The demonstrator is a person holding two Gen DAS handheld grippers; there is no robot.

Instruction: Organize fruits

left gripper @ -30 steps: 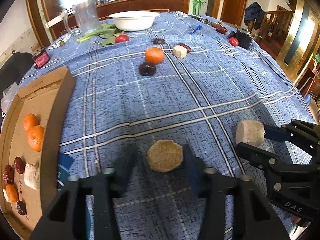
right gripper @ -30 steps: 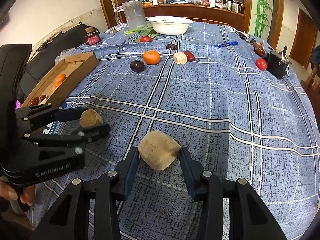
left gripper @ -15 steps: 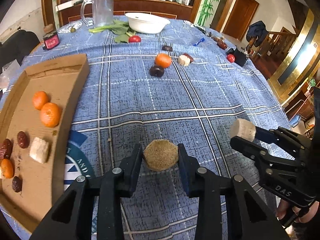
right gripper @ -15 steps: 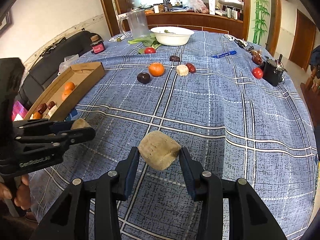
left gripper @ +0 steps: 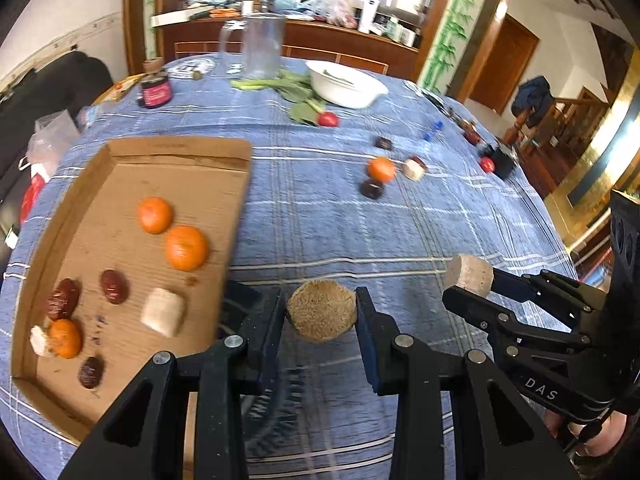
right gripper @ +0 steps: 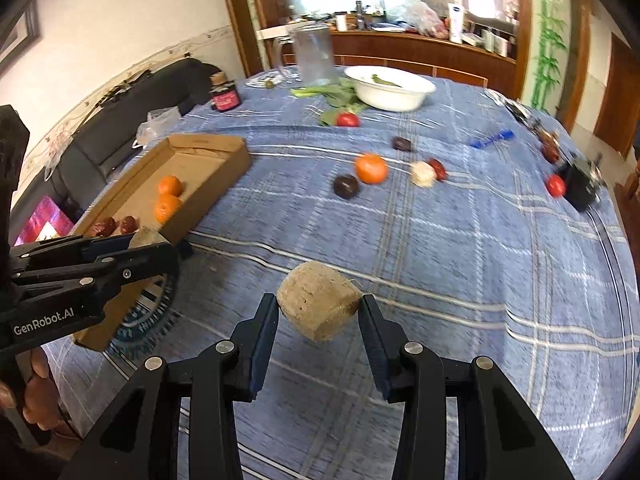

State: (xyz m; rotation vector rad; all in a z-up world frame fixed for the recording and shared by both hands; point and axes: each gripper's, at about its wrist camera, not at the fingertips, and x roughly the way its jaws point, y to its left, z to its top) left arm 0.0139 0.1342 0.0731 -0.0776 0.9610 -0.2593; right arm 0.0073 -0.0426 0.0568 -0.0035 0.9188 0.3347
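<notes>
My left gripper [left gripper: 321, 312] is shut on a round tan chunk [left gripper: 321, 311] and holds it above the cloth, just right of the cardboard tray [left gripper: 176, 152]. The tray holds oranges [left gripper: 186, 247], dark red dates [left gripper: 113, 286] and pale chunks [left gripper: 163, 312]. My right gripper [right gripper: 319, 306] is shut on a second tan chunk [right gripper: 316, 300], to the right of the left one. It also shows in the left wrist view [left gripper: 469, 280]. An orange [right gripper: 371, 168], a dark plum [right gripper: 345, 186], a pale chunk [right gripper: 423, 174] and a date [right gripper: 438, 169] lie mid-table.
A white bowl [right gripper: 390, 87], greens, a tomato [right gripper: 347, 119], a glass jug [right gripper: 314, 56] and a dark jar [right gripper: 225, 98] stand at the far end. A blue pen [right gripper: 491, 138], a black box [right gripper: 582, 188] and another tomato [right gripper: 556, 185] lie right.
Both grippers have risen from the cloth with their chunks and moved left toward the tray. The tray now sits closer and more in view.
</notes>
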